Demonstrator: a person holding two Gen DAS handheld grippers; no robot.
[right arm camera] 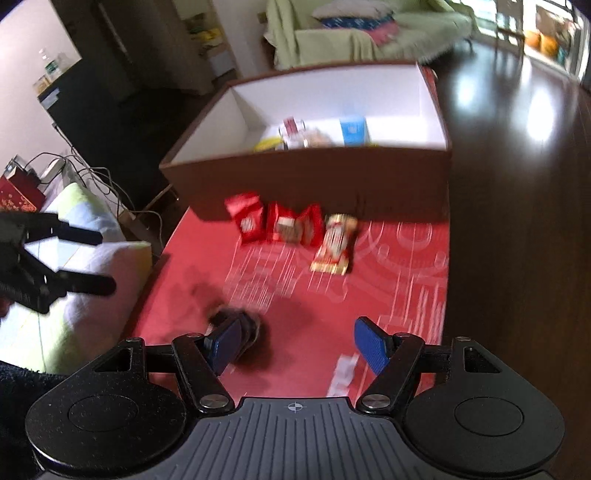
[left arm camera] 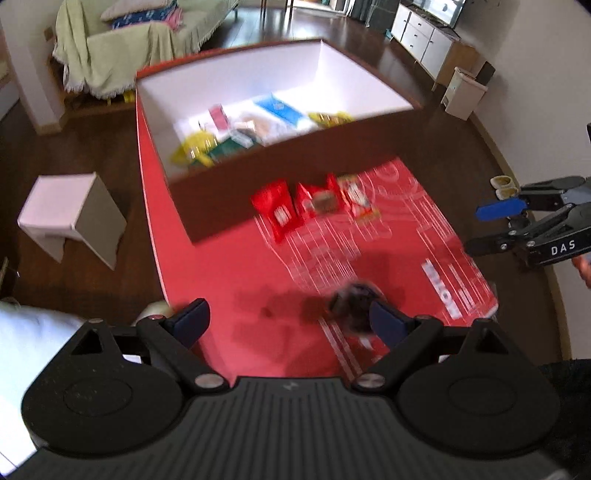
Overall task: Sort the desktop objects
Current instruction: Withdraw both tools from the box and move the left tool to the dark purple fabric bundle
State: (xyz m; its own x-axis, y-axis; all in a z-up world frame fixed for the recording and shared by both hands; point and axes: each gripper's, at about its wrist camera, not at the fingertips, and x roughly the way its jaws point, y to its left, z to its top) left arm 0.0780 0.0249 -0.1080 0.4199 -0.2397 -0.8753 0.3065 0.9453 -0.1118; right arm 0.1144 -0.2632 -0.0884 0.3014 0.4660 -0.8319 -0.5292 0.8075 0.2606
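A brown box (left arm camera: 258, 192) (right arm camera: 314, 177) with white inner walls stands at the far end of the red table (left arm camera: 229, 266) (right arm camera: 388, 295); several packets lie inside it. In front of the box lie two red snack packets (left arm camera: 275, 212) (right arm camera: 248, 218) and a red-and-gold packet (left arm camera: 360, 201) (right arm camera: 334, 245). A dark round object (left arm camera: 351, 302) (right arm camera: 240, 328), blurred, sits on the table near me. My left gripper (left arm camera: 291, 325) is open above the near table, its right finger by the dark object. My right gripper (right arm camera: 295, 347) is open too, its left finger beside that object.
A white stool (left arm camera: 74, 218) stands on the dark floor left of the table. A sofa with a green cover (left arm camera: 122, 48) is behind the box. White cabinets (left arm camera: 424, 33) line the far right wall. A cushion (right arm camera: 85, 266) sits left of the table.
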